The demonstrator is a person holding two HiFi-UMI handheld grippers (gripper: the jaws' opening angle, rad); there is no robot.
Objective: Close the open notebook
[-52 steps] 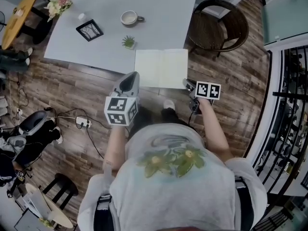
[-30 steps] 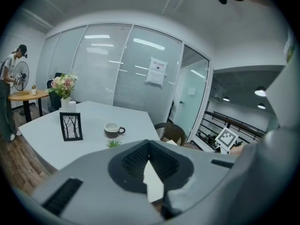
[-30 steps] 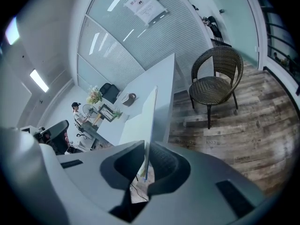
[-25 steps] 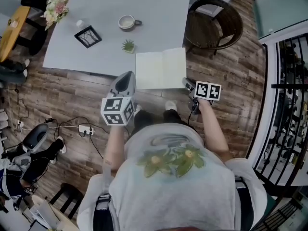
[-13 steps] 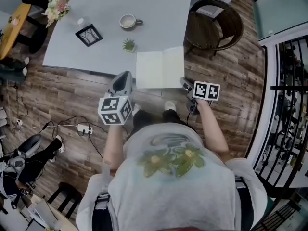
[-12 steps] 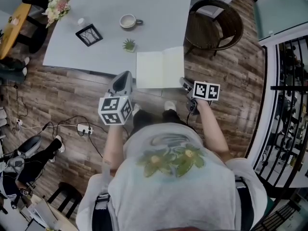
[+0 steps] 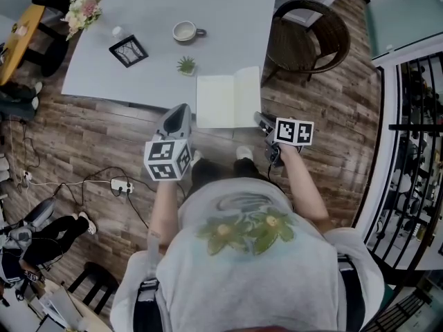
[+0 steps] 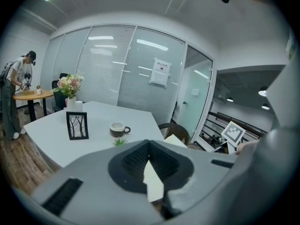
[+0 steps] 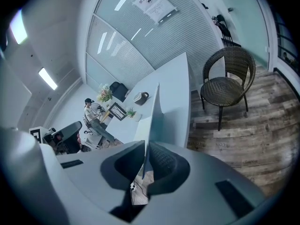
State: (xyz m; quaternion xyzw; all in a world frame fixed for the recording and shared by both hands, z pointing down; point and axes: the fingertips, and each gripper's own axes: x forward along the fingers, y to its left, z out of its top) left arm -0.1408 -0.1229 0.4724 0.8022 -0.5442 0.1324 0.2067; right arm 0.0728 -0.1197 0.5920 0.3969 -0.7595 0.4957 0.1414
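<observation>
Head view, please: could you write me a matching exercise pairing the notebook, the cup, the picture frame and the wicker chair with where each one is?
1. notebook
2. cup
3. picture frame
4. wicker chair

A. on the floor, right of the table
B. left of the cup, nearer the flowers
C. at the table's near edge, right page pinched in the right claw
D. just beyond the small plant

Pairs: 1-C, 2-D, 3-B, 4-A
</observation>
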